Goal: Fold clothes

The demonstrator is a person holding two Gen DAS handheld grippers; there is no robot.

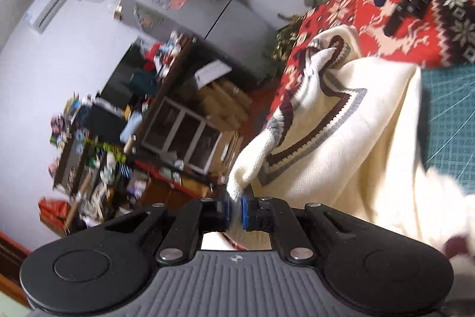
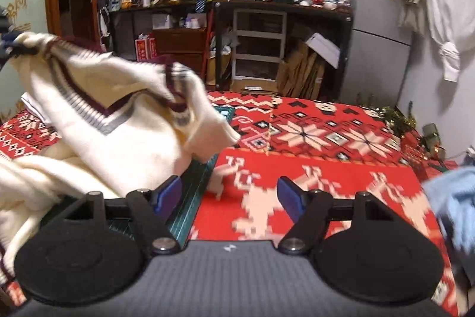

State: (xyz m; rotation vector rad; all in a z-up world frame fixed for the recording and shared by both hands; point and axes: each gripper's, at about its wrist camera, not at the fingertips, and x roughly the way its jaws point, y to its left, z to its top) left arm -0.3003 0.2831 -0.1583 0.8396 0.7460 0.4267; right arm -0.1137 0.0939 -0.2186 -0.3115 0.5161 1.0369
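In the left wrist view, my left gripper [image 1: 235, 208] at bottom centre is clamped on a corner of the cream sweater [image 1: 341, 138], which hangs toward the right. In the right wrist view, my right gripper [image 2: 230, 198] stands apart, empty, over the red blanket [image 2: 311, 138]; the sweater is lifted at left.

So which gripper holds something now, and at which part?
The left gripper pinches the cream sweater at a shoulder edge; the right gripper holds nothing.

Sweater [image 2: 98, 121] on mat [image 2: 196, 192], mat on patterned cloth [image 2: 326, 168], shelves [image 2: 237, 28] behind.
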